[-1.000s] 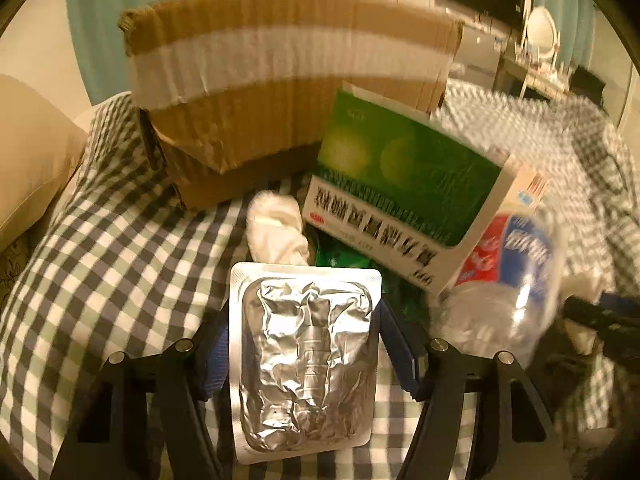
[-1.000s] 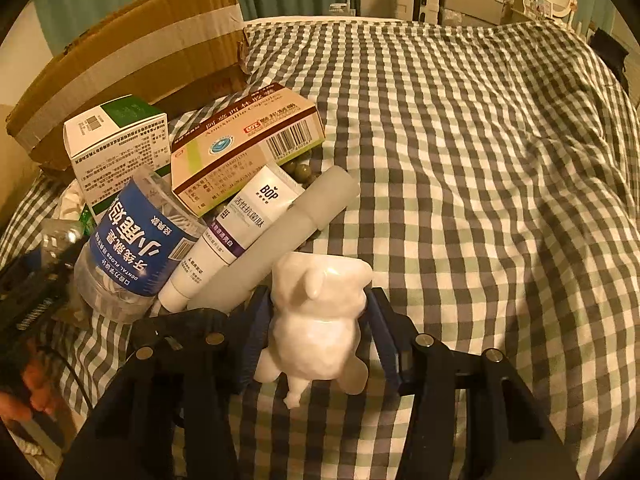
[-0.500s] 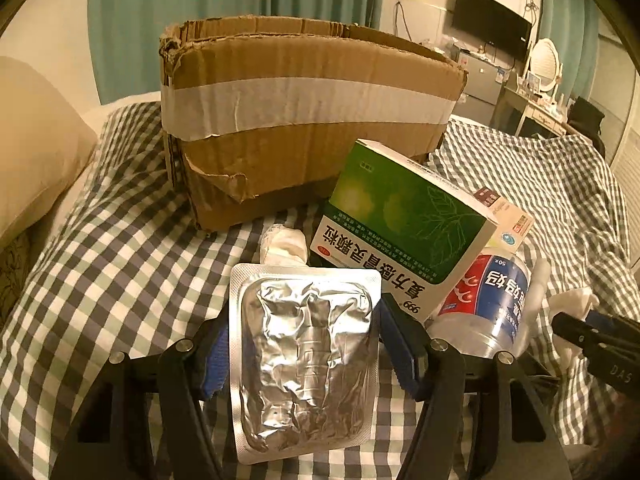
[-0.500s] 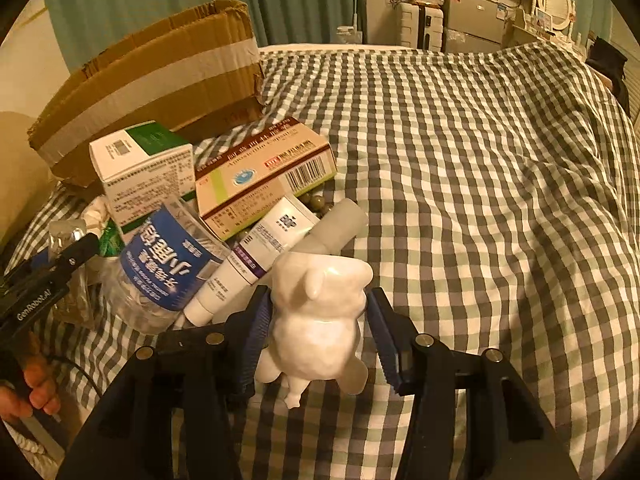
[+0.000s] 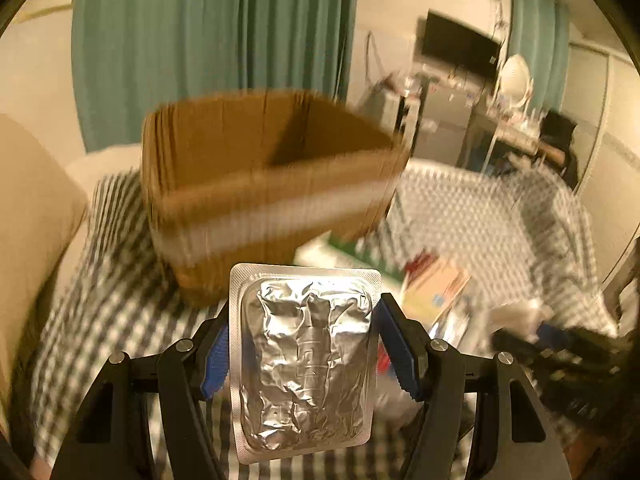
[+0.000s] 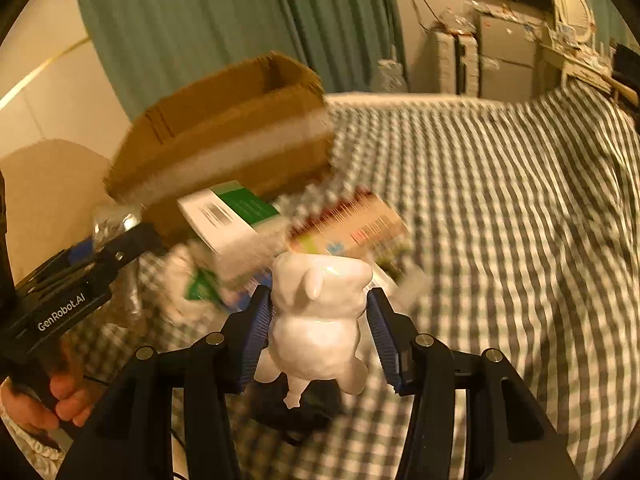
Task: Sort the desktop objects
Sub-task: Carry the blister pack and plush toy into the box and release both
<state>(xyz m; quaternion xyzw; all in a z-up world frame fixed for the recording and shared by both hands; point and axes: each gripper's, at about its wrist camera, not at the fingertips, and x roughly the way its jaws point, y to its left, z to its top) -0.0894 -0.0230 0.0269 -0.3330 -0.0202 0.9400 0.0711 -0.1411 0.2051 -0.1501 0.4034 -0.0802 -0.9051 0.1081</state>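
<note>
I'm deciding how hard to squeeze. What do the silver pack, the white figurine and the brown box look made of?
Silver pack: crinkled metallic foil, shiny, with a flat embossed rim; probably a blister pack.
White figurine: smooth, glossy and evenly white; ceramic, plaster or hard plastic, cannot tell which.
Brown box: matt corrugated cardboard with a pale tape band.

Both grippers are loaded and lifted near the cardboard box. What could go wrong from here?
1. The foil blister pack is thin and held by its edges in the left gripper; it could buckle or slip before reaching the cardboard box.
2. The glossy, rounded white figurine could twist out of the right gripper.
3. The grippers are close together, so they might collide over the box.
</note>
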